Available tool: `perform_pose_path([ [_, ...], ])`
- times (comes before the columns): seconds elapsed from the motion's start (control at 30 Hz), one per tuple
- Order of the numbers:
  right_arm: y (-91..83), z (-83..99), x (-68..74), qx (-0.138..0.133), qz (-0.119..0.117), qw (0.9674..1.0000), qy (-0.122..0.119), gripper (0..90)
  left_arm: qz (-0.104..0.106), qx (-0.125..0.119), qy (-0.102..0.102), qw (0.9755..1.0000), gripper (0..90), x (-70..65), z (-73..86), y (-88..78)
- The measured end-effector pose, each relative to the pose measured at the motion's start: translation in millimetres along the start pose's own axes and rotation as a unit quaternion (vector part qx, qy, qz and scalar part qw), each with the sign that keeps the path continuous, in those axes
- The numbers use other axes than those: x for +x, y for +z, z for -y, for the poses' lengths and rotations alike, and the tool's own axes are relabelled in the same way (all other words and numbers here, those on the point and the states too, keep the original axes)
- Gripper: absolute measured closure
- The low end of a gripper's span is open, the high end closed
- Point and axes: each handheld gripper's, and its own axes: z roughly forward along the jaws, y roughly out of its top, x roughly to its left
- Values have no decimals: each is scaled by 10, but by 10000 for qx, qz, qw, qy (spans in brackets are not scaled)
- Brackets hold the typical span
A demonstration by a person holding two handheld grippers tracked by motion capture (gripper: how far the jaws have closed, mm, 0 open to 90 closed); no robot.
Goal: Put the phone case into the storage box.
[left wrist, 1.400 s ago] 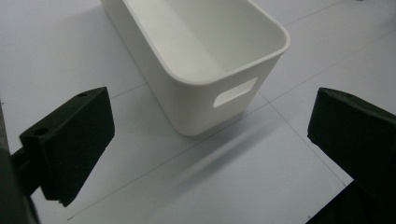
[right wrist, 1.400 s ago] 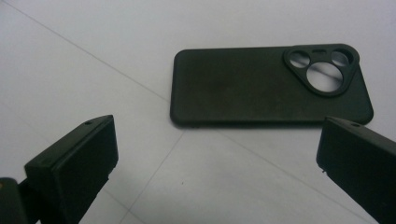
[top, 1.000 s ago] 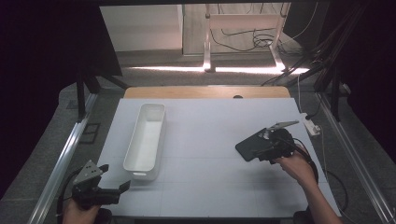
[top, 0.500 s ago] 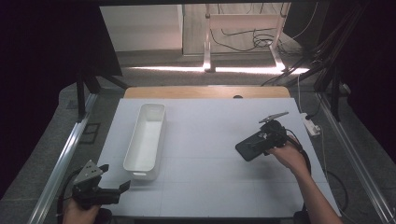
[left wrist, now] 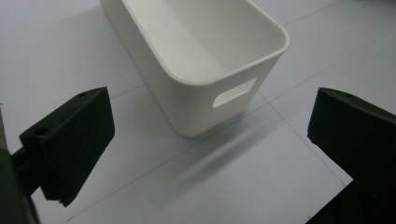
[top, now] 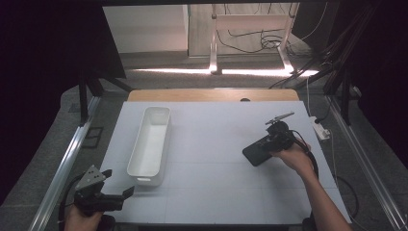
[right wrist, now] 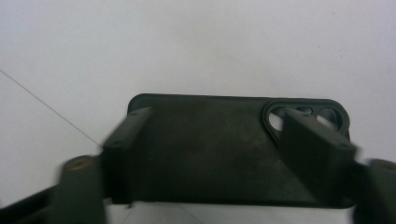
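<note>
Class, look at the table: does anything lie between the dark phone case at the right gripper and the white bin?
Nothing visible does. Bare table lies between the phone case, at the right gripper, and the white bin.

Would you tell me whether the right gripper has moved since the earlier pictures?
Yes: the right gripper has shifted slightly farther from the white bin, its jaws closing around the black phone case.

I have open white table [top: 216, 159] through the centre of the high view. The white bin [top: 150, 144] blocks the left-centre, just ahead of my left gripper [top: 126, 192]. The dark phone case [top: 257, 153] lies at right-centre, under my right gripper [top: 269, 142].
</note>
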Motion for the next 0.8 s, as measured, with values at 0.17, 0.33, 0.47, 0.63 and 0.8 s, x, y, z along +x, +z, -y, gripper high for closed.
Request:
perform_pose_path([
  [0.17,-17,15,-36,88,-4,10000,-34,771,3,5,10,10000,13,-3,-1,2],
  [0.33,-17,11,-45,193,-92,9998,-22,900,8,10,9,10000,13,-1,-2,2],
  [0.47,-2,-15,-43,146,-135,9998,-49,900,8,13,10,10000,13,-2,-3,4],
  [0.63,54,-62,-21,103,-209,9997,-57,900,-4,22,18,10000,13,-4,-7,9],
  [0.8,132,-117,7,133,-241,9996,-88,900,-4,21,24,10000,13,-4,-8,9],
])
